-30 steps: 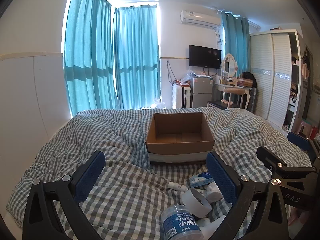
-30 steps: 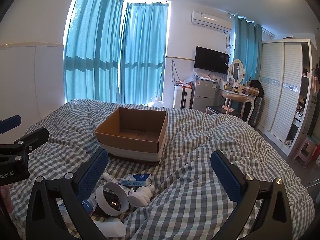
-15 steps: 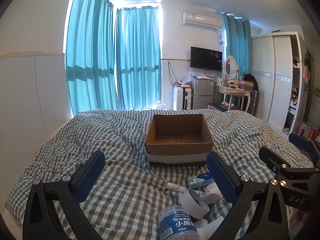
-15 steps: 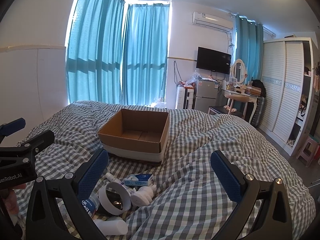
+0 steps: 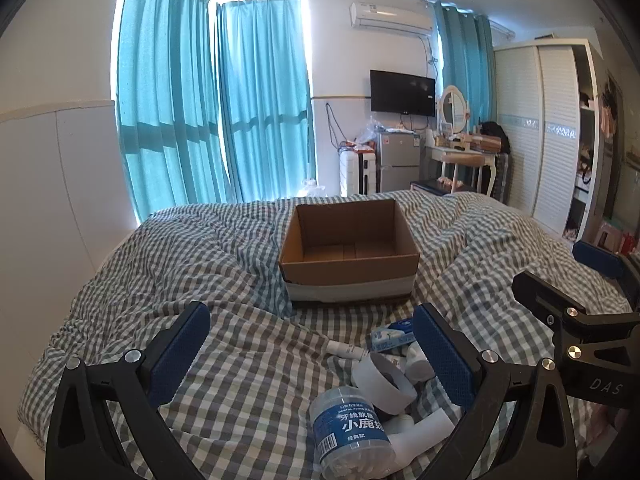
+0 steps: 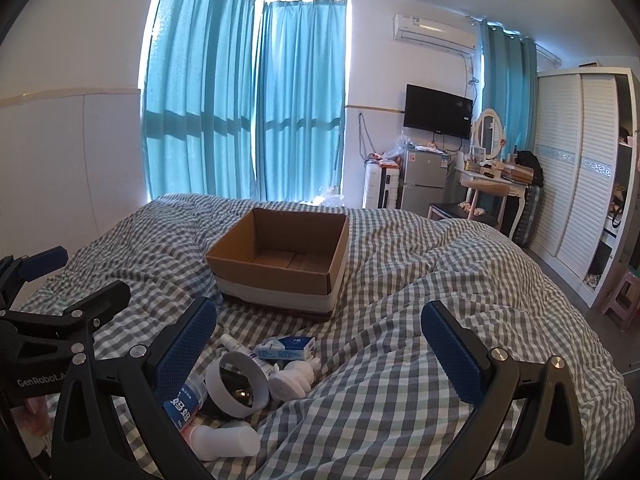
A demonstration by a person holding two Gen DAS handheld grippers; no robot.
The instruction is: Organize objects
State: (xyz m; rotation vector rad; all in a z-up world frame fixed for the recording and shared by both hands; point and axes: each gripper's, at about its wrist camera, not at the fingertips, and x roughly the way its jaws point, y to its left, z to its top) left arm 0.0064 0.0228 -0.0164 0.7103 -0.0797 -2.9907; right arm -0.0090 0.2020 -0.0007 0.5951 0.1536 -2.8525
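While both jaws spread wide, bare-floored cardboard box (image 5: 349, 254) upright on checked duvet (image 5: 224, 272).

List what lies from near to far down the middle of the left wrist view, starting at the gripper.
Left gripper, open → floss jar with the blue label → white ring-shaped holder → small blue-and-white box → open cardboard box, nothing visible inside → far edge of the checkered duvet → teal curtains.

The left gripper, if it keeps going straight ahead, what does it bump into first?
Probably the cardboard box, which sits right in line beyond the open left gripper. Only checked bedding lies in between. The little pile with the blue-labelled jar sits lower and to its right, though depth is hard to judge.
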